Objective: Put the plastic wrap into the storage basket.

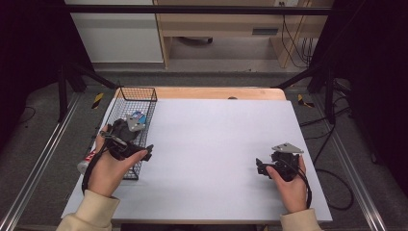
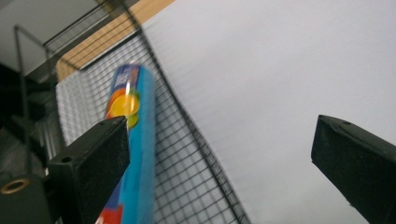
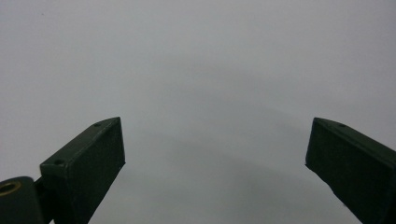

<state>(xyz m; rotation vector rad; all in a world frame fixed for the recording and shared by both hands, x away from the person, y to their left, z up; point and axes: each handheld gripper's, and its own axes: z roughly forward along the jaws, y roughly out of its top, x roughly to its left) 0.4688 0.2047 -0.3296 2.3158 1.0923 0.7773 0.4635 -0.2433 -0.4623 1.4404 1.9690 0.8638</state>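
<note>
Your left gripper (image 2: 219, 154), fingers spread, has released the blue packet (image 2: 135, 140) into the wire basket (image 2: 196, 154); withdraw clear.

Left hand (image 1: 108, 166) at near left, forearm in pale sleeve entering from near edge, wrapped around left gripper (image 1: 142, 154), nose pointing right and a little far. Jaws spread wide in left gripper view (image 2: 219, 158), nothing pinched. Right hand (image 1: 290, 185) at near right, sleeve at near edge, holding right gripper (image 1: 261, 167) pointing left. Jaws wide apart in right gripper view (image 3: 215, 163), nothing between. Grey plate on top of the right one.
</note>
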